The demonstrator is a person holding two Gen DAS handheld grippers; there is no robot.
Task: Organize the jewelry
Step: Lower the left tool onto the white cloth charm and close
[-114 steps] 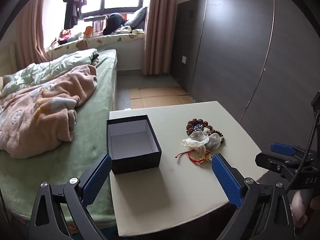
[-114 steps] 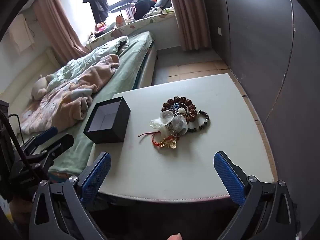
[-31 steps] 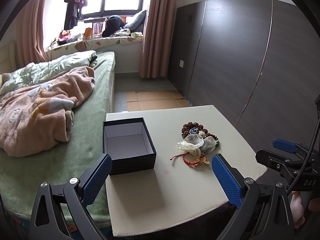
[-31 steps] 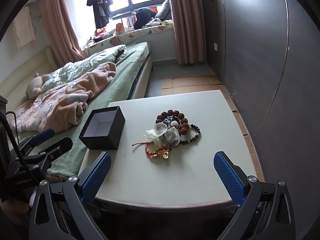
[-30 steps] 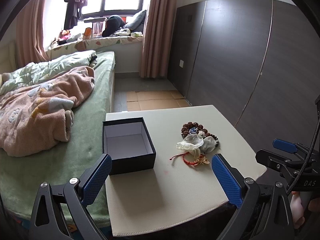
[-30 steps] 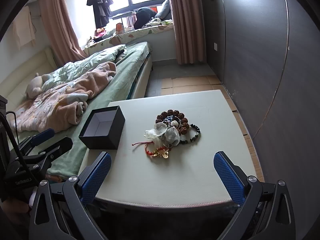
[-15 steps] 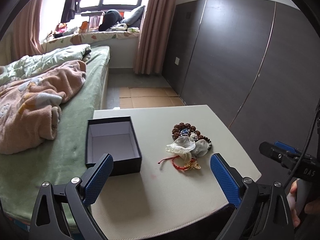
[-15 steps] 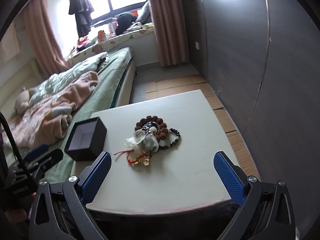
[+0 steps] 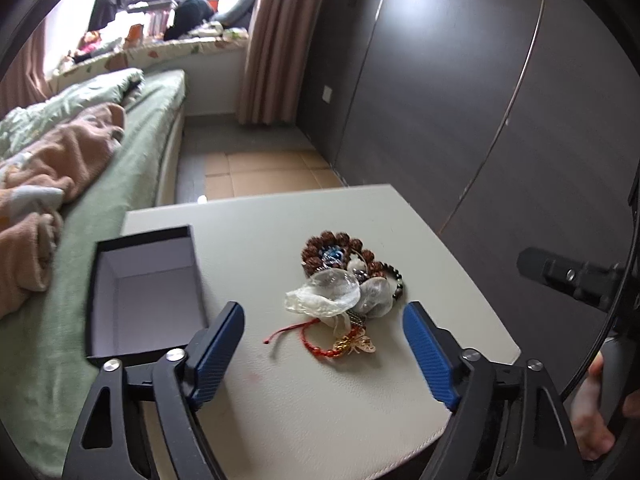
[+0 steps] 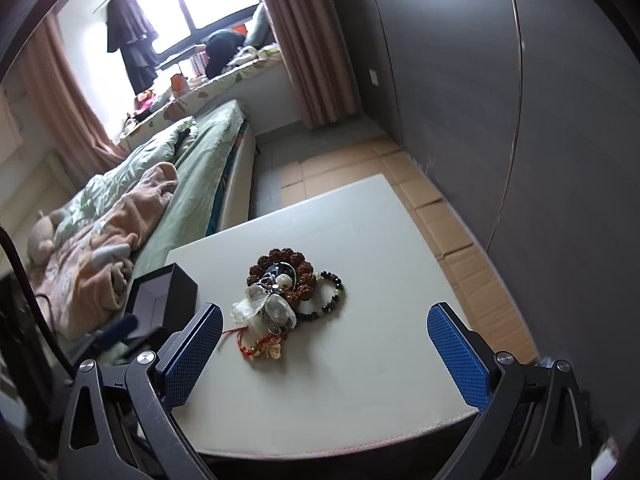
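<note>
A heap of jewelry [image 9: 342, 288] lies on the pale table [image 9: 320, 400]: a ring of brown beads, a clear plastic pouch, a dark bead bracelet and a red cord bracelet [image 9: 320, 346] with a gold charm. An open black box [image 9: 144, 292] with a white inside stands to its left. My left gripper [image 9: 324, 340] hovers just short of the heap, its jaws closing with nothing pressed between them. In the right wrist view the jewelry [image 10: 286, 300] and the box [image 10: 164, 300] lie ahead of my right gripper [image 10: 324, 336], which stands open and empty above the table's near part.
A bed [image 9: 132, 148] with a green sheet and a pink blanket runs along the table's left side. A dark wardrobe wall [image 9: 460, 92] stands to the right. Cardboard sheets [image 10: 400, 184] cover the floor beyond the table. A hand [image 9: 592, 420] holds the right gripper's handle.
Both grippers have moved forward and down toward the jewelry, which now looks larger. The left gripper's fingers have drawn closer together. The right gripper has rolled, tilting its view.
</note>
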